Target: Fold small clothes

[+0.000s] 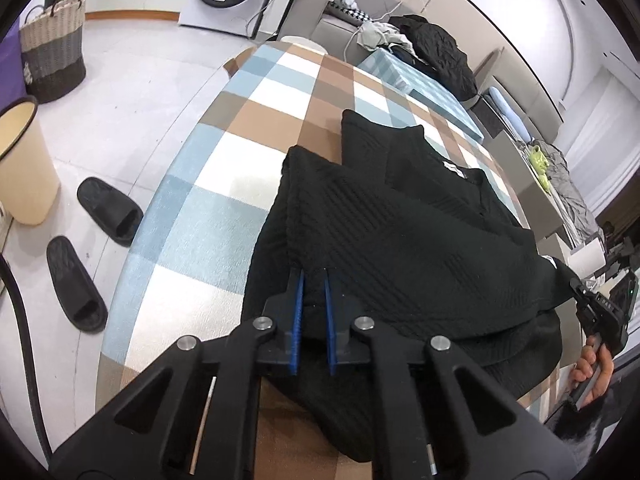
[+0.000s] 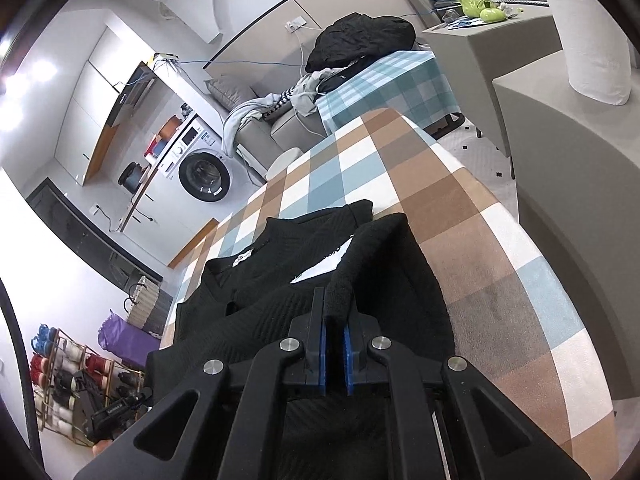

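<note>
While both grippers pinch its near hem, the black sweater (image 1: 400, 216) lies on the checked table (image 1: 224, 184), collar and white label (image 1: 455, 169) at the far end. Left gripper (image 1: 314, 280): blue pads drawn close on a fold of knit at the near-left edge, one sleeve already laid diagonally across the body. Right gripper (image 2: 335, 312): pads pressed on a bunched ridge of fabric at the near-right edge; a hand (image 1: 592, 376) holding this tool shows at the right margin of the left view.

Judged step: lifting the hem to fold it toward the collar.

Risks. The right grip appears to take a rolled cuff or sleeve edge rather than the hem proper, though the dark knit hides the layers; if so, only that layer would rise and the body would stay flat. Uneven lift between the two hands would skew the fold. Dragging could pull the sweater off the near edge or undo the folded sleeve.
</note>
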### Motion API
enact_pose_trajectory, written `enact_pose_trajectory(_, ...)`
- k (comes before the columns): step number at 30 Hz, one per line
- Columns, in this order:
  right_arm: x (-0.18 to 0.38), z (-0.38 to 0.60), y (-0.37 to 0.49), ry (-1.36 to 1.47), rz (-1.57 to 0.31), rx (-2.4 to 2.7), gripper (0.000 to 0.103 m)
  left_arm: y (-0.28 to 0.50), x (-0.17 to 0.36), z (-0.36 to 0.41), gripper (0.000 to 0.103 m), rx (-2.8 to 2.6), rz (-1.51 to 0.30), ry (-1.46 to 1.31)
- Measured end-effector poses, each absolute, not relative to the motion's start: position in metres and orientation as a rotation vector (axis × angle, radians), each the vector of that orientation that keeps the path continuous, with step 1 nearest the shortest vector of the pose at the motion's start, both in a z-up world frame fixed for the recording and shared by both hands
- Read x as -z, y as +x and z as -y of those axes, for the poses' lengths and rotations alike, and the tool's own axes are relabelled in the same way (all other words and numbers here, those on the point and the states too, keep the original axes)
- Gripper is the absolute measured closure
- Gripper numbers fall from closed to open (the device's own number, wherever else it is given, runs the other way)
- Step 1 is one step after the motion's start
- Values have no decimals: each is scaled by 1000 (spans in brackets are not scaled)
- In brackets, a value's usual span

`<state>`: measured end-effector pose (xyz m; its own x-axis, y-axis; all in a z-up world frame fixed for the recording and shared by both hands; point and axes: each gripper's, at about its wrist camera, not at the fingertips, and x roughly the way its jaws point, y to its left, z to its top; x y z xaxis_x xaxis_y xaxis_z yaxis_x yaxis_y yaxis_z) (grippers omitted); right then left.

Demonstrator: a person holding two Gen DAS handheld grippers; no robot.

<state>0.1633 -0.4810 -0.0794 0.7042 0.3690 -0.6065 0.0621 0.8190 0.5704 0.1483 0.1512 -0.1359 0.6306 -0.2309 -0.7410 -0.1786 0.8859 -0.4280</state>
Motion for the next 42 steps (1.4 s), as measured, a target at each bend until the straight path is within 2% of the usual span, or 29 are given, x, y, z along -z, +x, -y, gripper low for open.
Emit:
enact_pose_trajectory(7, 67, 487, 174, 680, -735, -209, 97, 168, 101, -155, 98, 54, -801, -480)
enact_pose_trajectory(16, 43, 499, 240, 830, -648, -178, 98, 251, 57, -171, 98, 62, -691, -480)
enact_pose_trajectory(22, 66, 504, 304, 878, -712, -46, 97, 314, 67, -180, 98, 45, -719, -519)
enact_pose_trajectory(26, 96, 512, 329, 899, -830, 53, 86, 345, 92, -187, 95, -38, -800, -517)
enact_pose_trajectory(27, 100, 512, 329, 885, -852, 65, 82, 347, 96, -188, 89, -28, -817, -522)
enact_pose_trajectory(29, 99, 513, 325, 858, -847, 59, 57, 345, 100, -189, 73, -16, -831, -531)
enact_pose_trajectory(31, 95, 515, 316, 816, -833, 82, 54, 337, 101, -189, 44, -18, -809, -523)
enact_pose_trajectory(33, 92, 519, 309, 778, -833, 88, 52, 329, 100, -185, 40, -10, -799, -498)
enact_pose_trajectory(35, 94, 519, 307, 732, -856, 84, 45, 324, 102, -177, 40, 18, -812, -473)
enact_pose_trajectory(42, 103, 484, 312, 527, -956, 34, 42, 304, 110, -154, 40, 53, -862, -427)
